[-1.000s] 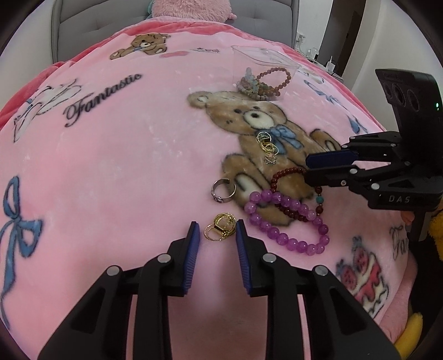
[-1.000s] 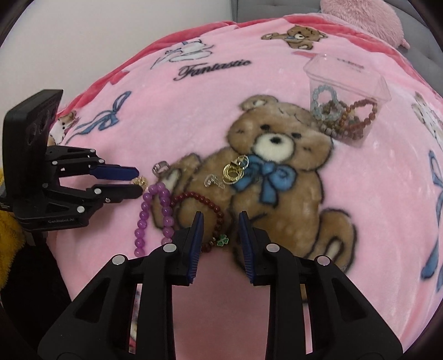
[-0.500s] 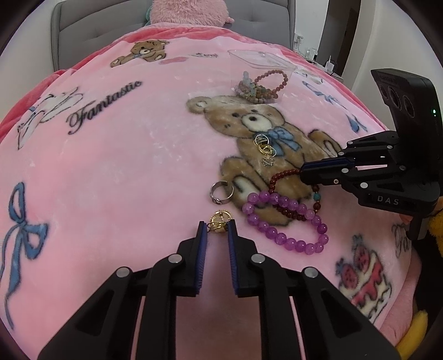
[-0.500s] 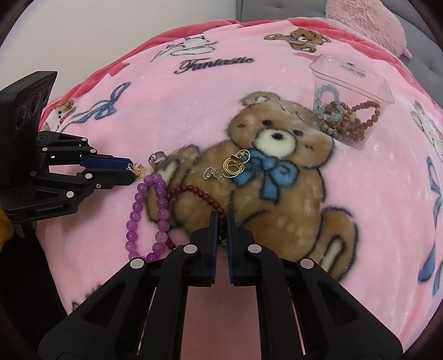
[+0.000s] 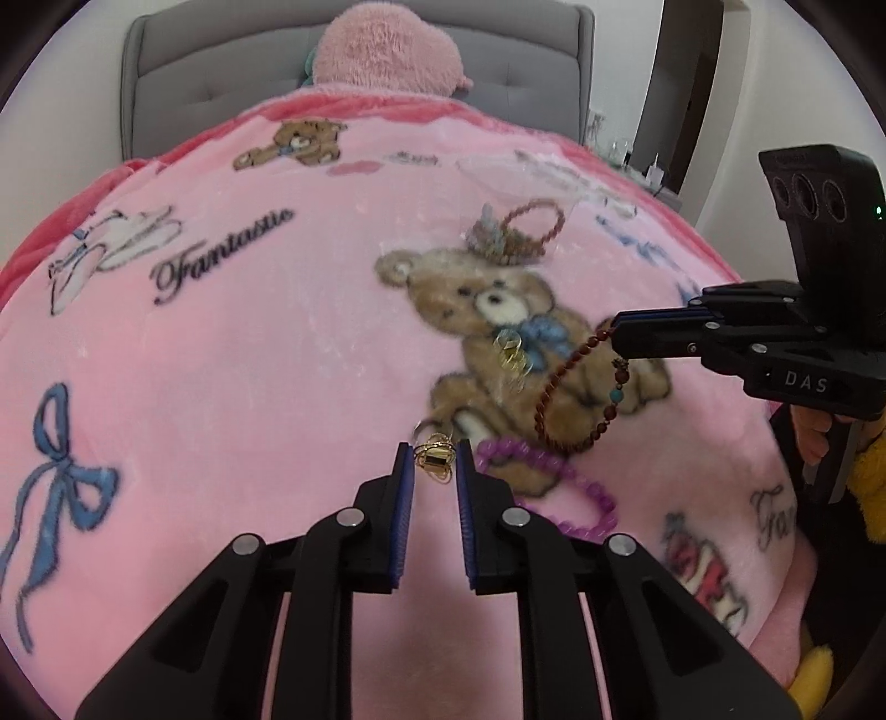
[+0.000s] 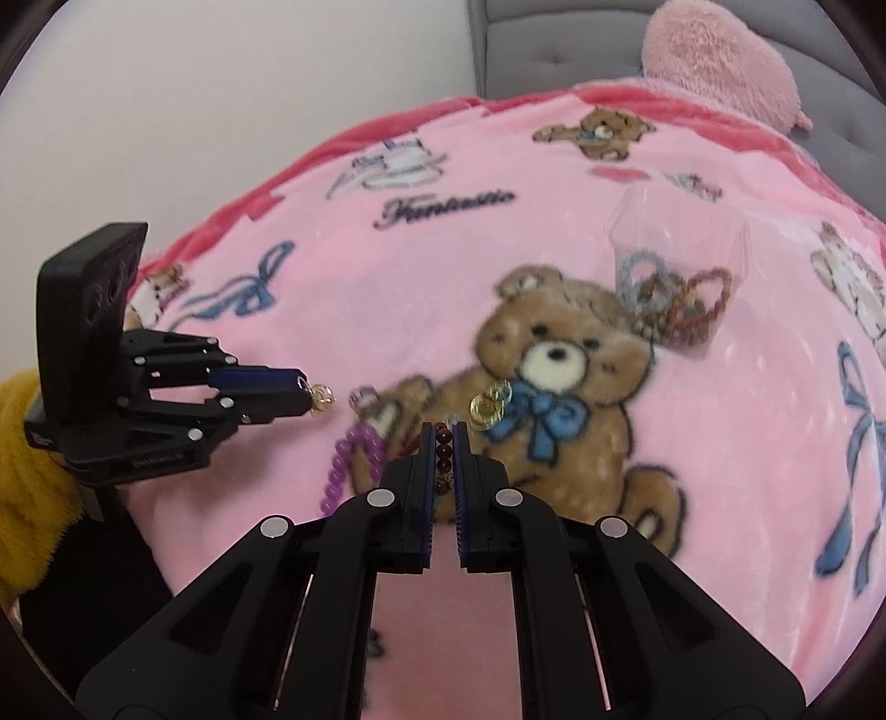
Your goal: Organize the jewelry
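Observation:
My left gripper (image 5: 435,458) is shut on a small gold ring cluster (image 5: 436,457) and holds it above the pink blanket; the cluster also shows in the right wrist view (image 6: 318,394). My right gripper (image 6: 444,437) is shut on a dark red bead bracelet (image 6: 443,446), which hangs from its tips in the left wrist view (image 5: 576,382). A purple bead bracelet (image 5: 554,487) lies on the blanket below. Gold rings (image 6: 490,404) lie by the printed bear's blue bow. A silver ring (image 6: 362,396) lies near the purple beads.
A clear plastic box (image 6: 678,238) holding several bead bracelets (image 6: 673,302) sits on the blanket at the far right. A pink plush pillow (image 5: 387,50) and grey headboard (image 5: 183,94) are at the back. The blanket's edge drops off near me.
Both grippers have closed on their jewelry and lifted it: the left has raised the gold ring cluster, the right has raised the dark red bracelet off the blanket.

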A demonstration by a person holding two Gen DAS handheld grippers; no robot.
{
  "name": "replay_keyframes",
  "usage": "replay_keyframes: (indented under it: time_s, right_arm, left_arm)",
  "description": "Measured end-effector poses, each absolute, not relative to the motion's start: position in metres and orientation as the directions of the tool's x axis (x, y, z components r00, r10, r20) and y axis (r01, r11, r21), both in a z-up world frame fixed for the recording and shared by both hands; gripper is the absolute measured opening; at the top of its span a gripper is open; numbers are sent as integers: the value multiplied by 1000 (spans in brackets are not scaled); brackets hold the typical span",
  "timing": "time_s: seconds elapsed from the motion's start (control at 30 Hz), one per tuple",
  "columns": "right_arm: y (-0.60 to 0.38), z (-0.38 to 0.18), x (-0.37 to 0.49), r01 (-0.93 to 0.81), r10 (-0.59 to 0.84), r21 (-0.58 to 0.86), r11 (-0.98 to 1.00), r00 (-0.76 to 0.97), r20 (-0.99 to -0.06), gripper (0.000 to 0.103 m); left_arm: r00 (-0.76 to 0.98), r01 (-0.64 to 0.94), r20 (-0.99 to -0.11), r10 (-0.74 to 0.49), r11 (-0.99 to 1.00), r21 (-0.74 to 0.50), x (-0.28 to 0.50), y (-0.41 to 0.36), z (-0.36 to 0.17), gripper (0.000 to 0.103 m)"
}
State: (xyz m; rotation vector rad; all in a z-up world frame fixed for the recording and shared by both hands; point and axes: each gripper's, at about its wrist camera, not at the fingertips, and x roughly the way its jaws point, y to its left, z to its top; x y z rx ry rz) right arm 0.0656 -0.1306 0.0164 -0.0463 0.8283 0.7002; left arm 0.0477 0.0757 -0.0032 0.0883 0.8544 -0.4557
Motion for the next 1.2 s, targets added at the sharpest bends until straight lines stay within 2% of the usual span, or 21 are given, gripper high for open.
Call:
replay_keyframes:
  time_s: [0.33,0.93,1.2]
  right_arm:
    - [-158,49,72,-538,565,260,802,543,-622,6]
    - [-196,111,111,-500,521,197,843,668,-531,6]
    - [-202,126,136,-468,506,210,858,706,-495,6]
  left_arm:
    - [599,479,-683,-417,871,-111,47,45,27,15]
    - [658,535,-566,-497,837,-112,93,-4,87,15]
    - [647,548,-556,-522,825,-137,130,-19,96,15]
